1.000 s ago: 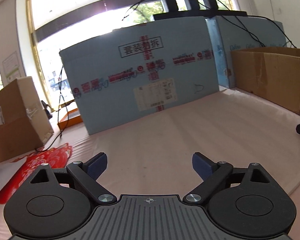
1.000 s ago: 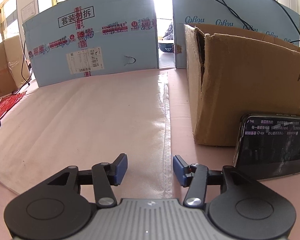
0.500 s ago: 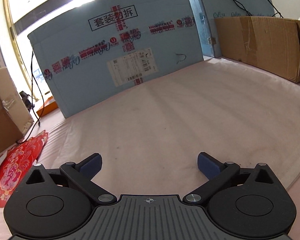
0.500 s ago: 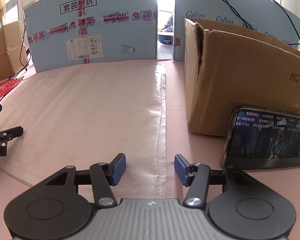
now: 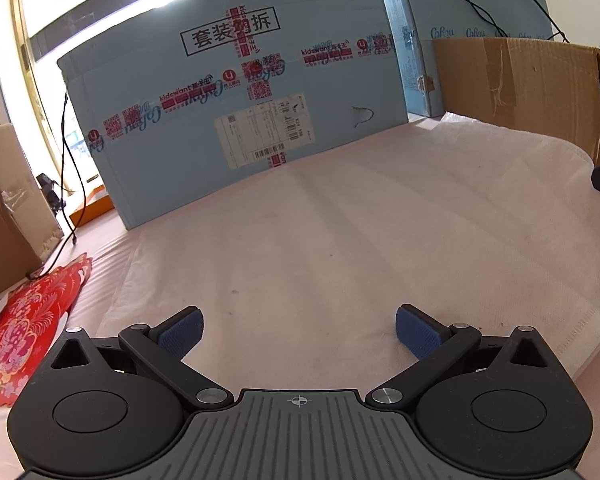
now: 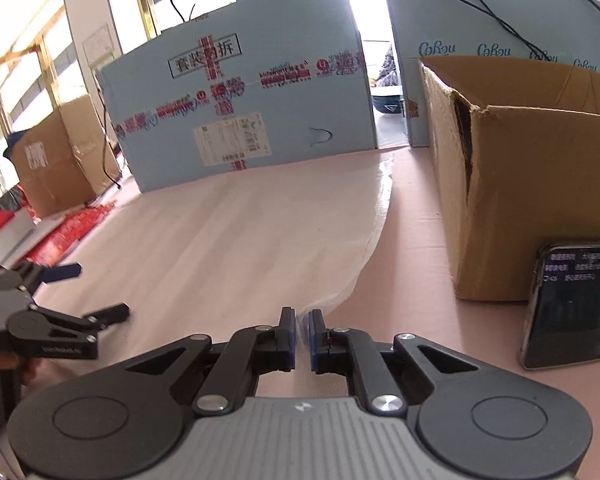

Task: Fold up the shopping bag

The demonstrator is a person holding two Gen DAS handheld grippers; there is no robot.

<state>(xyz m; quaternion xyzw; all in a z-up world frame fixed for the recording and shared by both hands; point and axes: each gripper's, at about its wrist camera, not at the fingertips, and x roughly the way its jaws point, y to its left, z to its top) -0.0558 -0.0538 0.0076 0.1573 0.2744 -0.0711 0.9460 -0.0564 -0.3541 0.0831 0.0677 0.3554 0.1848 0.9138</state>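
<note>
A white non-woven shopping bag [image 5: 340, 232] lies flat on the pink table; it also shows in the right wrist view [image 6: 240, 240]. My left gripper [image 5: 298, 330] is open, low over the bag's near left part, holding nothing. My right gripper [image 6: 302, 334] is shut on the bag's near right edge, with thin fabric pinched between the blue pads. The left gripper also shows at the left of the right wrist view [image 6: 80, 292], its fingers spread.
A large light-blue carton [image 5: 240, 112] stands behind the bag. A brown cardboard box [image 6: 520, 184] stands to the right, with a phone [image 6: 572, 304] leaning on it. A red paper decoration [image 5: 32, 328] lies to the left beside another brown box [image 6: 56, 160].
My right gripper has closed on the bag's edge. My left gripper has come lower and forward over the bag, still open.
</note>
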